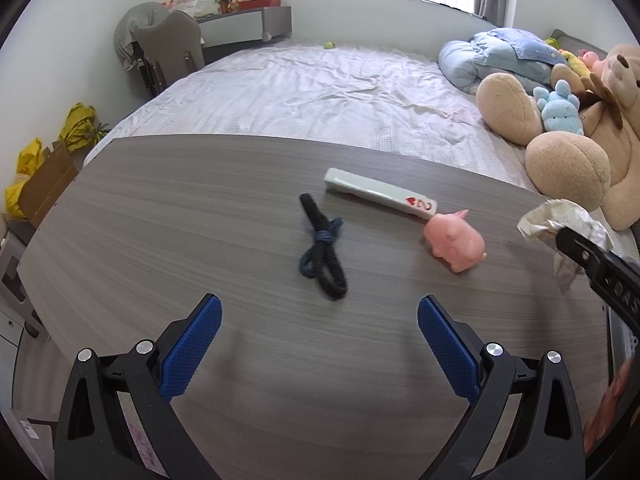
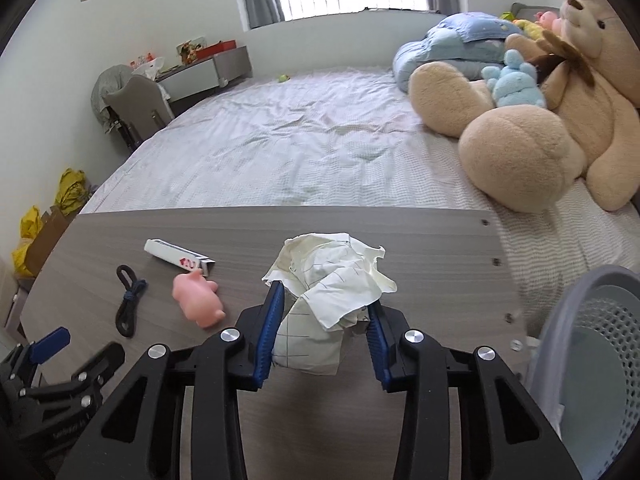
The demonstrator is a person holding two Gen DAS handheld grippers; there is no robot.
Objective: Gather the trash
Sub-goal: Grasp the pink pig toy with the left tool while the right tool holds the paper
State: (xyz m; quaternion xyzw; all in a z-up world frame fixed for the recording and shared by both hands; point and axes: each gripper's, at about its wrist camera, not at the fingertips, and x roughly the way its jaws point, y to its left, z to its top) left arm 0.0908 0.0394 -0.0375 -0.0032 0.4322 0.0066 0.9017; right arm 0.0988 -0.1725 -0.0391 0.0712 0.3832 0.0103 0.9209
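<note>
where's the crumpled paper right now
In the right wrist view the crumpled paper sits between the right gripper fingers, above the table, left of the basket.

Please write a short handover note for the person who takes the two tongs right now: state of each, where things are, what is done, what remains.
Right tongs: shut on the crumpled white lined paper, held over the grey wood-grain table.
Left tongs: open, empty, above the table.
Pale perforated plastic basket: at the table's right edge; no trash is visible inside.
Done: paper gripped.
Left: probably drop it in the basket. On the table lie a white flat box, a pink rubber pig toy and knotted dark cord loops; judge which are trash.
</note>
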